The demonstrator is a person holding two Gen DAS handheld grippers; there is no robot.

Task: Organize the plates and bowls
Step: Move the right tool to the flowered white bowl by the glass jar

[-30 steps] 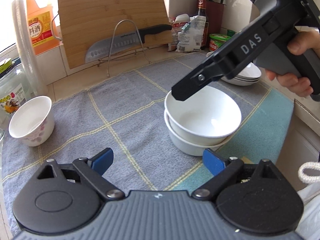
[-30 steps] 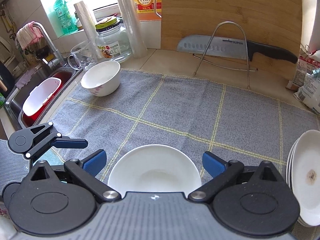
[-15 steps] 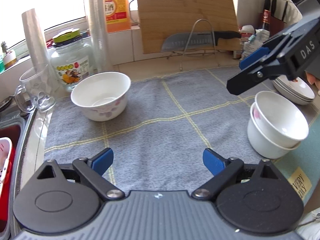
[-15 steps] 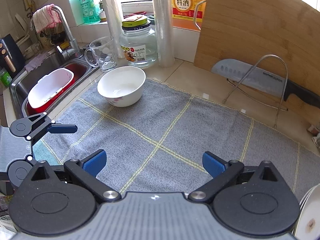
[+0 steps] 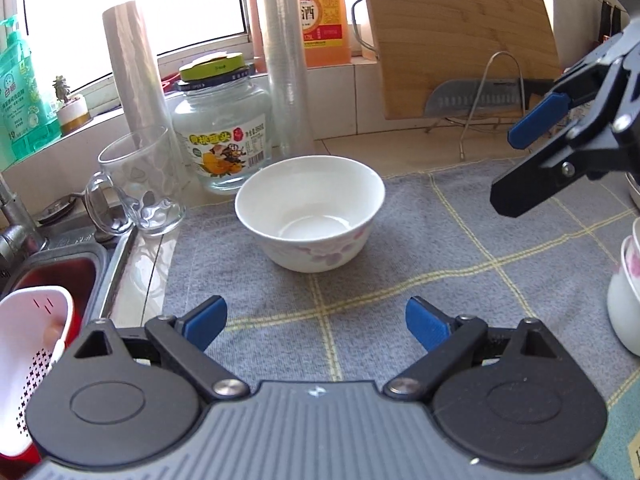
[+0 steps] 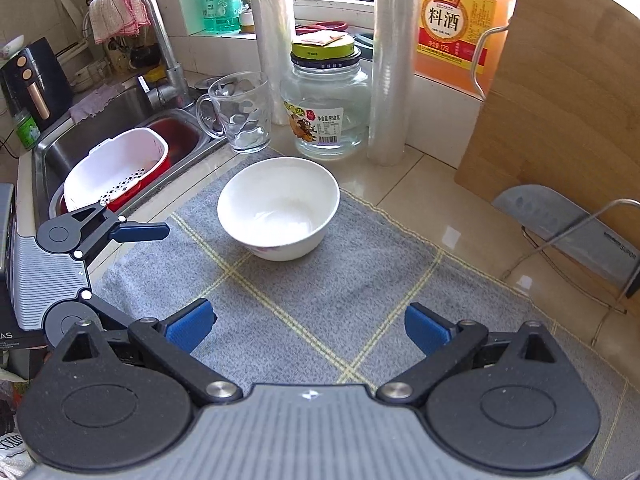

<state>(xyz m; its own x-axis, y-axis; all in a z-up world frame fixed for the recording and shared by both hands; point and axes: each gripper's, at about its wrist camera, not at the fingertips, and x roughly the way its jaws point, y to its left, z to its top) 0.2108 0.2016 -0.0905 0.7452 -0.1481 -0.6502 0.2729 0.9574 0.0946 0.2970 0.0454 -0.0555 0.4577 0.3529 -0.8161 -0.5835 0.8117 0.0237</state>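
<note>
Both grippers swung from stacked bowls [image 5: 624, 296] toward floral bowl [image 5: 310, 224]; left gripper [image 5: 316, 326], right gripper [image 6: 310, 326] angled down, released, empty.

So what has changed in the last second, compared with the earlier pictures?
Both tools swung away from the stacked white bowls toward the single white floral bowl by the sink. The left tool and right tool took hold of nothing. Both stayed open and empty; bowls and grey checked cloth did not move.
</note>
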